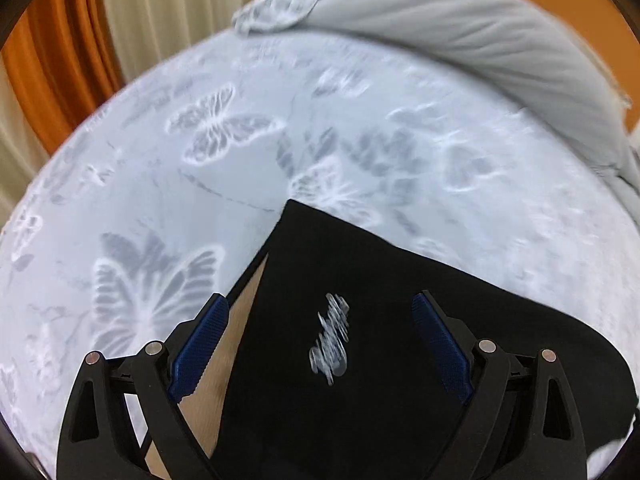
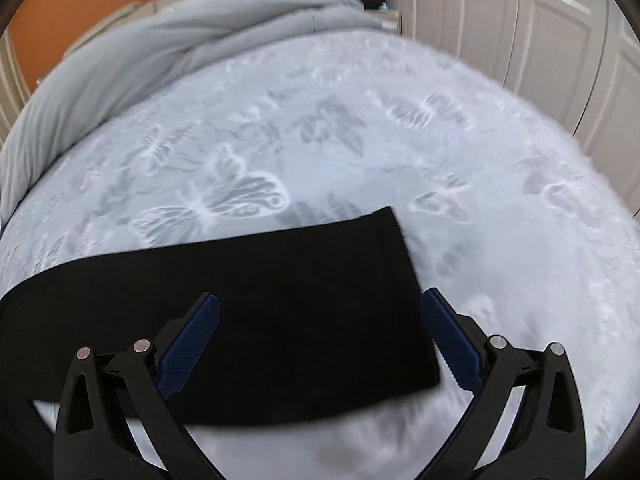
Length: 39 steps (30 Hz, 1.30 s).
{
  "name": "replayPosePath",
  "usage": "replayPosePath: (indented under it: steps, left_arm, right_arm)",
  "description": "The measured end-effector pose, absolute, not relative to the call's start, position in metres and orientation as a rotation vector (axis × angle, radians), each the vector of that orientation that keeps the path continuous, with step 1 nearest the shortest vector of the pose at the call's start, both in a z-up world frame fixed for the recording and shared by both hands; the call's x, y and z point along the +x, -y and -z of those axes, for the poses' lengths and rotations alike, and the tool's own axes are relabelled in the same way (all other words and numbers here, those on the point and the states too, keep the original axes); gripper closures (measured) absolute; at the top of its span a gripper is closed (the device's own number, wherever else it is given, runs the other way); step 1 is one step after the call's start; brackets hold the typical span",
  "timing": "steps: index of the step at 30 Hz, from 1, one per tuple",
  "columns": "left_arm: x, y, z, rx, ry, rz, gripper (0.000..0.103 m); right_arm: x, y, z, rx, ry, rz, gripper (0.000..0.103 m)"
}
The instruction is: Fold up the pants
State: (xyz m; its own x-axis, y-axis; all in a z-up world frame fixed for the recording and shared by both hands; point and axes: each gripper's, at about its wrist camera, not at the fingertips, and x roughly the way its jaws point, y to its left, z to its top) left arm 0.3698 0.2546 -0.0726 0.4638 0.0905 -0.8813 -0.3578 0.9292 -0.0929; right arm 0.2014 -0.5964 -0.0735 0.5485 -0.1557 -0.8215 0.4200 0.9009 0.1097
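Black pants (image 1: 360,300) lie flat on a pale bedspread with butterfly print. A white script logo (image 1: 331,338) marks the end seen in the left wrist view, where my left gripper (image 1: 322,316) hovers open over the fabric, its blue pads (image 1: 200,344) wide apart. In the right wrist view the other end of the pants (image 2: 260,300) lies as a long dark band with a straight hem at the right. My right gripper (image 2: 320,312) is open above that end, one finger over the cloth and one just past the hem. Nothing is held.
The bedspread (image 1: 180,160) fills both views. A bunched grey duvet (image 1: 480,32) lies along the head of the bed, also seen as a grey duvet (image 2: 140,52) at the upper left. Orange and cream curtains (image 1: 80,40) hang left; white closet doors (image 2: 520,20) stand right.
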Motion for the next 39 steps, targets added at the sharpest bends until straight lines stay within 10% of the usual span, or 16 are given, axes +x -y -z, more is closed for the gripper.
replayPosePath:
  steps: [5, 6, 8, 9, 25, 30, 34, 39]
  left_arm:
    - [0.392, -0.250, 0.097, -0.254, -1.030, -0.276, 0.026]
    - [0.396, -0.246, 0.097, -0.219, -1.029, -0.268, 0.033]
    - [0.394, -0.242, 0.090, -0.260, -1.004, -0.184, 0.085]
    - [0.391, -0.244, 0.084, -0.337, -0.991, -0.145, 0.087]
    - [0.133, -0.298, -0.040, -0.431, -0.780, 0.036, 0.092]
    - [0.083, -0.312, 0.026, -0.450, -0.948, -0.114, 0.074]
    - [0.053, -0.319, 0.033, -0.705, -0.912, -0.099, 0.040]
    - [0.051, -0.279, 0.028, -0.820, -0.922, -0.014, 0.029]
  right_arm:
    - [0.234, 0.589, 0.093, 0.206, -0.951, 0.352, 0.010]
    - [0.237, 0.586, 0.093, 0.195, -0.940, 0.342, 0.026]
    - [0.236, 0.585, 0.085, 0.235, -0.914, 0.305, 0.088]
    - [0.234, 0.586, 0.080, 0.258, -0.900, 0.313, 0.096]
    - [0.007, 0.563, -0.033, 0.162, -0.675, 0.083, 0.095]
    - [-0.043, 0.581, 0.038, 0.138, -0.891, 0.214, 0.070]
    - [-0.084, 0.588, 0.037, 0.273, -0.849, 0.236, 0.027]
    - [-0.088, 0.558, 0.008, 0.472, -0.790, 0.089, 0.023]
